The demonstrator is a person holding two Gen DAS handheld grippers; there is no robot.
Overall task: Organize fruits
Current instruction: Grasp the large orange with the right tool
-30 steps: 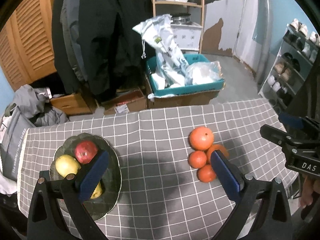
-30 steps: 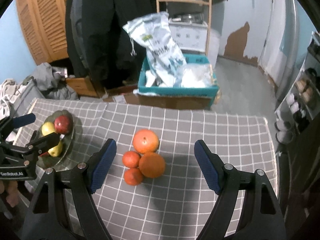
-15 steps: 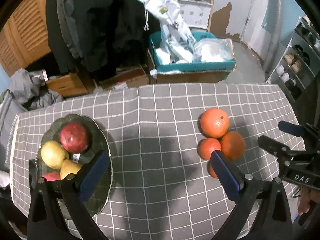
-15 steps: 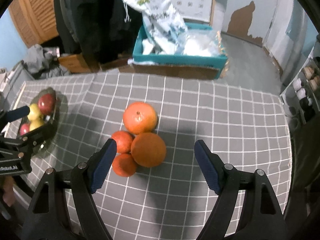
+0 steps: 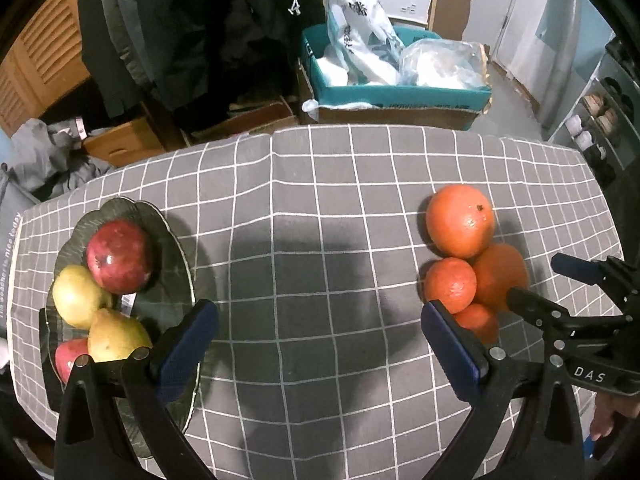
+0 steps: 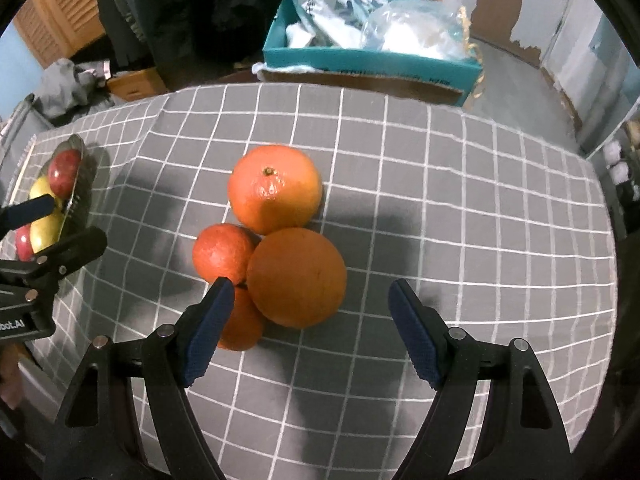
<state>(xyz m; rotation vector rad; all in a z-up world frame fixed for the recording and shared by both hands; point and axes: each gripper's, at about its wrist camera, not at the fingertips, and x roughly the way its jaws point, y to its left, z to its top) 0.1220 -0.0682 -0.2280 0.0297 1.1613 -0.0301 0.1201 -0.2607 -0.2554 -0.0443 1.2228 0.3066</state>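
Several oranges lie in a cluster on the grey checked tablecloth (image 6: 460, 208): a big one with a stem (image 6: 274, 189), a second big one (image 6: 297, 278), a small one (image 6: 222, 253) and another small one (image 6: 240, 326) partly behind my finger. My right gripper (image 6: 310, 306) hangs open just above the cluster, close over the nearer big orange. My left gripper (image 5: 318, 322) is open above bare cloth, between the oranges (image 5: 460, 221) and a dark glass plate (image 5: 176, 256). The plate holds a red apple (image 5: 119, 256), yellow pears (image 5: 76, 296) and another red fruit (image 5: 66, 354).
Beyond the table's far edge stand a teal box (image 5: 396, 94) with plastic bags, cardboard boxes and hanging dark coats. A shoe rack (image 5: 600, 120) is at the right. A person's fingers (image 5: 608, 416) hold the right gripper's handle.
Both grippers have sunk toward the table and tilted further down. The fruit now looks larger and nearer. The jaws stand as wide as before, and no fruit has moved.
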